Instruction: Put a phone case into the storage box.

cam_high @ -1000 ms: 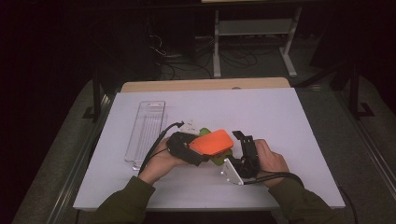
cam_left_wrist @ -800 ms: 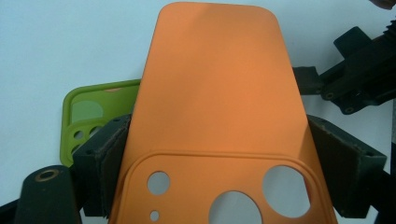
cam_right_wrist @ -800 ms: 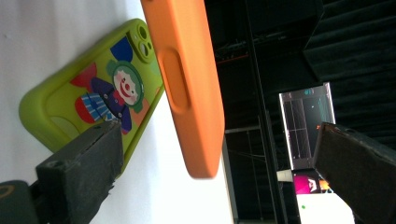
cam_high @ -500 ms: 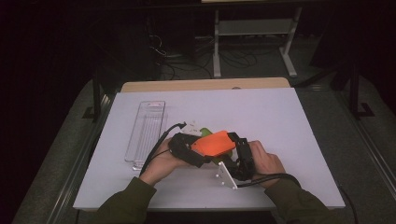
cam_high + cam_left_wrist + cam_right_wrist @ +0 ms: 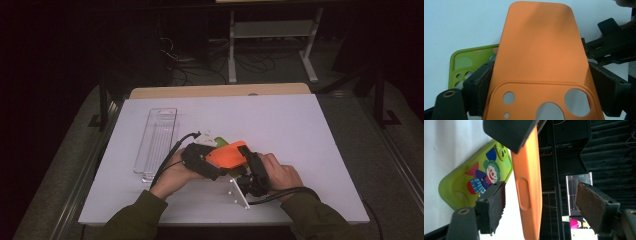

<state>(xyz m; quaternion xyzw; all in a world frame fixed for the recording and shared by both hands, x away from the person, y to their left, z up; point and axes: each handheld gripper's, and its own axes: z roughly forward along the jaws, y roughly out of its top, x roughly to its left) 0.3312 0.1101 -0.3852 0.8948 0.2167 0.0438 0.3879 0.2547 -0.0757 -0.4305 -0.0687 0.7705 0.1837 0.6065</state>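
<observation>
i observe a white table top (image 5: 310,130) carried on a light wooden board (image 5: 220,90) that shows along its far edge. grey floor (image 5: 390,165) lies to either side of it. the room beyond is dark, and the walls cannot be made out. a pale metal shelf stand (image 5: 270,31) sits behind the table, with a tangle of cables (image 5: 192,70) on the floor beside it. dark frame posts (image 5: 378,95) stand at the left and right. light falls on the table alone. in the right gripper view i note a lit screen (image 5: 579,192) far off in the dark.
</observation>
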